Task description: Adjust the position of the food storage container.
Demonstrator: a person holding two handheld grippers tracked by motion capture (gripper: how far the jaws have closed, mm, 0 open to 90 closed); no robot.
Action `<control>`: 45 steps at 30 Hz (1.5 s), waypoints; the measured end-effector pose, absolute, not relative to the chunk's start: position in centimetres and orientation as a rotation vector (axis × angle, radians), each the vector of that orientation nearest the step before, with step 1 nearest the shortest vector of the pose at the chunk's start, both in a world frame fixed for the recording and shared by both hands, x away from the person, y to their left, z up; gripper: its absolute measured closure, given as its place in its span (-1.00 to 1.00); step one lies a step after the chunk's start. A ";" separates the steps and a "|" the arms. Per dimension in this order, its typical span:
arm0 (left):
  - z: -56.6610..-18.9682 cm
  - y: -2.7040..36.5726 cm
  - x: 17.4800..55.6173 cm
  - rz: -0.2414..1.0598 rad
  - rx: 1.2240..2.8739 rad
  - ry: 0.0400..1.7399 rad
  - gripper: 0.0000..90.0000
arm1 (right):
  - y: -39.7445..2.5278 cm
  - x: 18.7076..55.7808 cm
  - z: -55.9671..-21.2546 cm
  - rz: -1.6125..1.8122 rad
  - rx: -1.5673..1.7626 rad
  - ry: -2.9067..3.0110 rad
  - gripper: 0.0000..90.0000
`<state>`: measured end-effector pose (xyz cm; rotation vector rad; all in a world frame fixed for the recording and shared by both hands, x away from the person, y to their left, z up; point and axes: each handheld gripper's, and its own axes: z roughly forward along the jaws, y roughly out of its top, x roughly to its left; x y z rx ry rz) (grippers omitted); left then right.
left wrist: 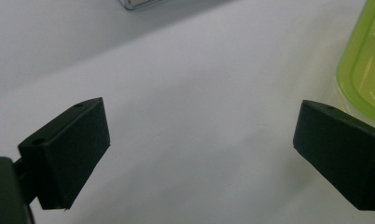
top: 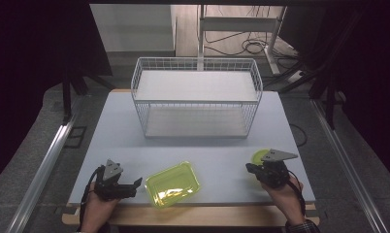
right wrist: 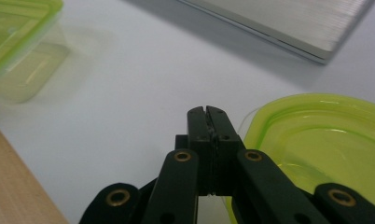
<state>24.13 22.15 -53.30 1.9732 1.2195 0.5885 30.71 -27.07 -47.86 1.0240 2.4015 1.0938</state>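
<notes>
The table [top: 135, 121] is evenly lit from overhead, while the surroundings are left dark. Near the right gripper [right wrist: 207, 112], soft blur is seen, and glare is cast on the green container [top: 172, 184].

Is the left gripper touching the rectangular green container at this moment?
Apart. In the left gripper view the left gripper stands open over bare table, and the rectangular green container lies past its right-hand jaw, with a strip of table between them.

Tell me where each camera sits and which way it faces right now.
High view: above the person's side, looking forward and down on the table and wire basket; both forearms show.
Left gripper view: rides the left hand-held gripper, jaws wide apart, facing the table.
Right gripper view: rides the right hand-held gripper, jaws together, beside the round green dish.
All three views share the rectangular green container.
</notes>
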 end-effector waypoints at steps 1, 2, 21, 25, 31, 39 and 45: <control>-53.3 22.1 24.1 0.588 1.974 1.220 -0.92 | -27.4 30.8 -47.8 1.089 1.033 2.393 0.98; -53.3 22.1 24.1 0.588 1.974 1.220 -0.92 | -27.4 30.8 -47.8 1.089 1.033 2.393 0.98; -52.6 22.3 23.2 0.431 2.005 1.182 -0.62 | -30.1 31.9 -47.8 1.112 1.112 2.325 0.96; -52.7 21.9 22.2 0.394 2.098 1.123 -0.08 | -29.8 31.5 -47.7 1.122 1.100 2.341 0.92; -52.6 21.5 22.0 0.273 2.113 1.044 0.76 | -29.4 31.1 -47.7 1.125 1.073 2.348 0.83; -52.8 19.3 22.2 0.187 2.185 0.950 0.99 | -29.0 30.7 -47.8 1.114 1.041 2.362 0.77; -52.9 17.9 22.6 0.202 2.220 0.941 0.98 | -28.7 30.5 -47.8 1.114 1.024 2.377 0.73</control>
